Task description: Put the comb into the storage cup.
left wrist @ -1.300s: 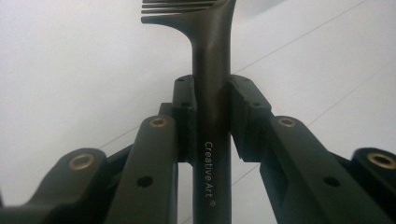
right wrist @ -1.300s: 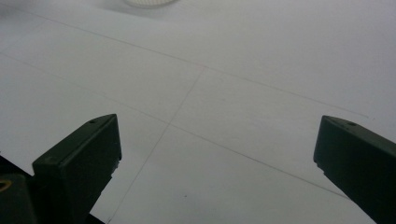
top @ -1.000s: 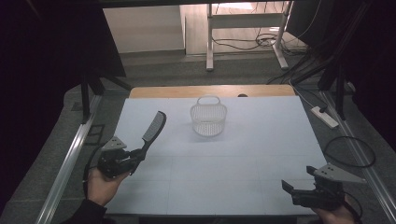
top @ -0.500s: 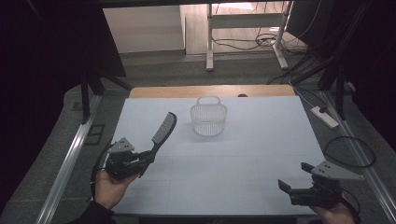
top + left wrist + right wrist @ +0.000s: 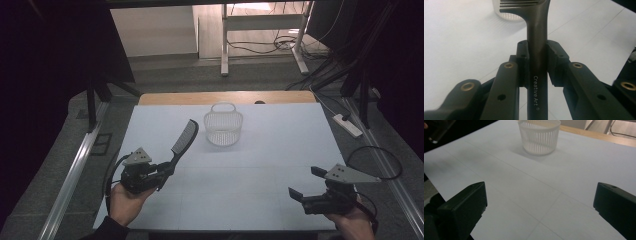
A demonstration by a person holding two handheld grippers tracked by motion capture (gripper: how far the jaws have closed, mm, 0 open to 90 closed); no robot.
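Observation:
My left gripper (image 5: pixel 168 169) is shut on the handle of a black comb (image 5: pixel 184 137), which slants up and away toward a small white slatted basket (image 5: pixel 223 127) at the back middle of the white table (image 5: pixel 280 150). In the left gripper view the comb's handle (image 5: pixel 537 50) is pinched between both pads, its teeth reaching the basket (image 5: pixel 509 15) beyond. My right gripper (image 5: pixel 306 184) hovers near the front right corner, jaws wide apart with nothing between them. The right gripper view has the basket (image 5: pixel 539 135) standing upright far ahead.
A wooden strip (image 5: pixel 225 97) runs along the table's far edge. A power strip (image 5: pixel 346 125) and cables lie on the floor to the right. Metal rails flank both sides of the table.
The left gripper has carried the comb rightward and forward, closer to the basket. The right gripper has shifted slightly and lifted a little.

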